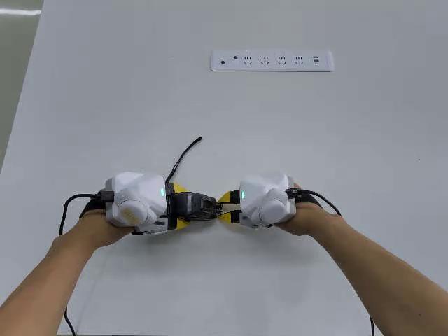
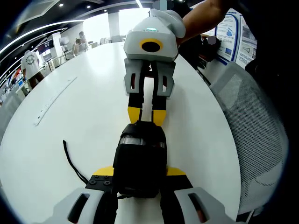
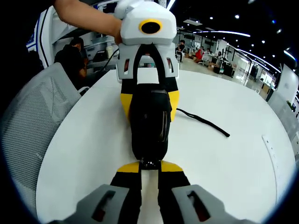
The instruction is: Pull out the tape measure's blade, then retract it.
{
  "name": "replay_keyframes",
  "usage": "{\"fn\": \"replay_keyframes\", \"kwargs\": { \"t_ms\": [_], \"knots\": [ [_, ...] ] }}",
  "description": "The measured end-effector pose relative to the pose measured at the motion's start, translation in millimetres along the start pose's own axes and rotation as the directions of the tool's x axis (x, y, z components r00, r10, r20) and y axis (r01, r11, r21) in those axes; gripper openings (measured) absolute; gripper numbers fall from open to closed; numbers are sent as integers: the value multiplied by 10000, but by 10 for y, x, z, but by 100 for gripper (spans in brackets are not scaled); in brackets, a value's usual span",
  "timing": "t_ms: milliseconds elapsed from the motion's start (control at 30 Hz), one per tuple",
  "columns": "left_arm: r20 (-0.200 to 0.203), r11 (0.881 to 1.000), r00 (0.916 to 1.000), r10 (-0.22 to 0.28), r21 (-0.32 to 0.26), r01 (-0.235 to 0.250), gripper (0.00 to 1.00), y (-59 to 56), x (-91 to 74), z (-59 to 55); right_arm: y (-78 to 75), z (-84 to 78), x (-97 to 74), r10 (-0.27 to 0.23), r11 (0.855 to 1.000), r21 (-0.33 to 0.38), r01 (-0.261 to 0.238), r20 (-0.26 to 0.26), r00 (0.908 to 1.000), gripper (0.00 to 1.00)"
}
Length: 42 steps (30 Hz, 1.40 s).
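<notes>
The two grippers meet nose to nose at the near middle of the white table [image 1: 315,140], both lying low and level along its surface. The left hand [image 1: 98,224] comes in from the near left with the forearm angled inward and the wrist straight. It wraps the left gripper [image 1: 183,208], whose yellow-tipped jaws are clamped on the sides of the black tape measure [image 1: 196,207]. In the left gripper view the case sits squarely between those jaws, its mouth pointing away toward the other tool.

The right hand [image 1: 304,213] mirrors that pose from the near right and holds the right gripper [image 1: 225,207] in line with the left one. Its jaws are drawn together on the blade tip [image 3: 149,164], right at the case's mouth, and almost no length of blade shows between the tip and the case.

The case's black wrist strap [image 1: 183,157] trails loose over the table toward the far side. A white power strip [image 1: 271,61] lies well apart at the far end. A grey mesh chair [image 2: 252,140] stands beside the table edge.
</notes>
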State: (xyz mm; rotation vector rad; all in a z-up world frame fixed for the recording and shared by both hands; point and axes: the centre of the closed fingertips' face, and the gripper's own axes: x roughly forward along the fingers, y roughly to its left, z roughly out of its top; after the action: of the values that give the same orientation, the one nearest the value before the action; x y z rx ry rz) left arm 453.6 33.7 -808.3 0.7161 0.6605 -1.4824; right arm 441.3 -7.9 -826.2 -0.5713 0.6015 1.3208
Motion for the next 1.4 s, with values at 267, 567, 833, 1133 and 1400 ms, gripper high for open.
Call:
{"fn": "replay_keyframes", "kwargs": {
  "t_ms": [267,567,833,1133,1400],
  "knots": [
    [-4,10000,10000,7,-8,-7,32,2,4,6,1,-27,-31,1,10000,-94,-1,-87,10000,11],
    [6,10000,10000,-5,-2,5,32,0,6,2,8,-56,-62,-24,9999,-126,23,-117,9999,11],
    [10,10000,10000,-3,-14,3,31,0,7,-1,8,-68,-74,-34,9999,-146,33,-126,9999,11],
    [68,10000,10000,4,-44,-4,32,-3,7,-4,12,-95,-119,-59,9998,-208,56,-173,9998,11],
    [77,10000,10000,-10,-30,10,31,0,10,-12,12,-113,-141,-51,9998,-201,47,-176,9998,11]
  ]
}}
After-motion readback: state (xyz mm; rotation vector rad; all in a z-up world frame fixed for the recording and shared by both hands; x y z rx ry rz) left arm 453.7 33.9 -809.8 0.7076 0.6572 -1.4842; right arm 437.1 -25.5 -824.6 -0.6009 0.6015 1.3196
